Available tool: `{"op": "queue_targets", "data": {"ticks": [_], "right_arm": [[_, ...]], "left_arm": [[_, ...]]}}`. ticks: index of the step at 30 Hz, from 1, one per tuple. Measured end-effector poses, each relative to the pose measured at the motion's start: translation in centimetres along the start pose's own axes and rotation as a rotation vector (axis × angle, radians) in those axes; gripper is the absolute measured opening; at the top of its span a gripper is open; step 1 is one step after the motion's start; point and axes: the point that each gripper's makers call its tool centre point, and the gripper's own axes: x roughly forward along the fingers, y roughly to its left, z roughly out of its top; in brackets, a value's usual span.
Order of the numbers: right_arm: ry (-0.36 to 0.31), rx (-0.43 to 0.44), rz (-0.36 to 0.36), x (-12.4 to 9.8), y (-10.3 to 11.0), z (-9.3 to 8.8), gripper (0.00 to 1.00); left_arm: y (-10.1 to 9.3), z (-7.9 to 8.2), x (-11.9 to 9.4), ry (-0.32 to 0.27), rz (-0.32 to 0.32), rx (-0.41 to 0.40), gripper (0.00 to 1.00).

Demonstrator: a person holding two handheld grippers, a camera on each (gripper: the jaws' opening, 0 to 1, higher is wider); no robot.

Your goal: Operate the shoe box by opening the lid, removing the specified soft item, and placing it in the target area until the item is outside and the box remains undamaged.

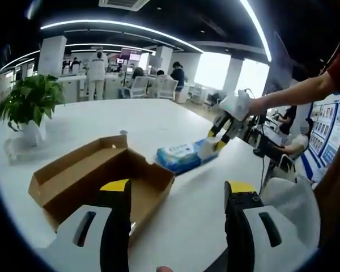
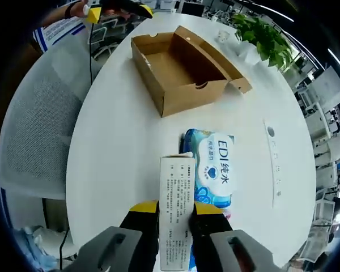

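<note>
The shoe box [image 2: 181,71] stands open on the white worktop [image 2: 124,147], and its inside looks empty. The soft item, a blue tissue pack [image 2: 212,170], is already outside the box and lies just beside it on the worktop.

The right claw [image 2: 175,218] is clamped on the white label flap [image 2: 177,198] at the near end of the pack; in the left gripper view this claw [image 1: 222,136] meets the pack [image 1: 184,156] at its far end. The left claw [image 1: 178,195] hangs above the near edge of the box with its jaws apart and holds nothing.

I judge that the step in hand is the placing of the pack in the target area. The next move calls for the right claw to let go of the pack without pulling the flap, and to rise away without touching the box.
</note>
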Motion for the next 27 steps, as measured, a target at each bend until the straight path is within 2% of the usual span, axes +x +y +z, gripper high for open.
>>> {"op": "queue_targets", "data": {"ticks": [7,15,27], "right_arm": [[0.002,0.006,-0.01,-0.8,-1.1,-1.0,0.17],[0.021,0.011,-0.033,-1.9,-3.8,-2.8,0.17],[0.05,0.009,-0.05,-1.6,-6.9,-4.5,0.17]], "left_arm": [[0.2,-0.1,0.4,0.005,0.006,-0.007,0.66],[0.3,0.2,0.7,0.001,0.014,-0.01,0.66],[1.1,-0.2,0.0,0.004,0.054,-0.029,0.66]]}}
